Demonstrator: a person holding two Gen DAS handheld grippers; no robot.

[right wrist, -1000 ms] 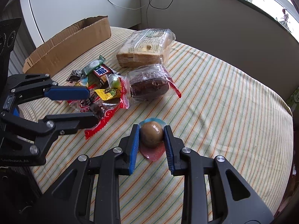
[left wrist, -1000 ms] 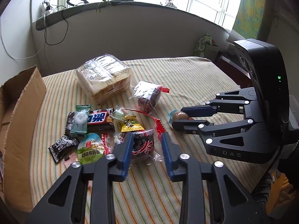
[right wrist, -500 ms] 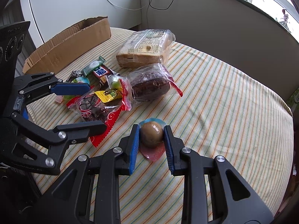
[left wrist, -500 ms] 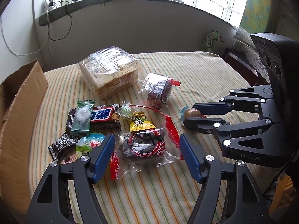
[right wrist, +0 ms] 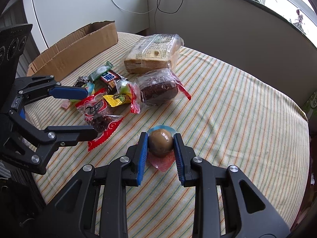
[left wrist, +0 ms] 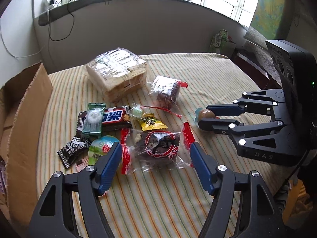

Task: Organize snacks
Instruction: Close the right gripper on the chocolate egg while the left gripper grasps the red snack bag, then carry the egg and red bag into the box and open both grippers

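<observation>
A clear pack with red ends and dark cake inside (left wrist: 161,144) lies flat on the striped tablecloth (left wrist: 158,198). My left gripper (left wrist: 155,147) straddles it, its jaws opening. The blue pads (left wrist: 111,158) stand clear of the wrapper on both sides. In the right wrist view the pack (right wrist: 97,113) lies between the left gripper's (right wrist: 90,113) spread fingers. My right gripper (right wrist: 160,137) is shut on a brown sealed egg (right wrist: 160,142) in a blue and red wrapper that rests on the cloth. From the left wrist view the egg (left wrist: 207,114) shows between the right gripper's (left wrist: 204,116) fingertips.
A bag of sliced bread (left wrist: 116,73) and a wrapped dark bun (left wrist: 167,93) lie further back. Beside the red pack lies a heap of small snacks: a chocolate bar (left wrist: 115,117), a green candy (left wrist: 93,119), a yellow packet (left wrist: 152,124). An open cardboard box (left wrist: 25,119) stands at the left edge.
The left jaws have spread wide from the red-ended pack, which now lies free on the cloth. The right gripper and the egg have kept still.
</observation>
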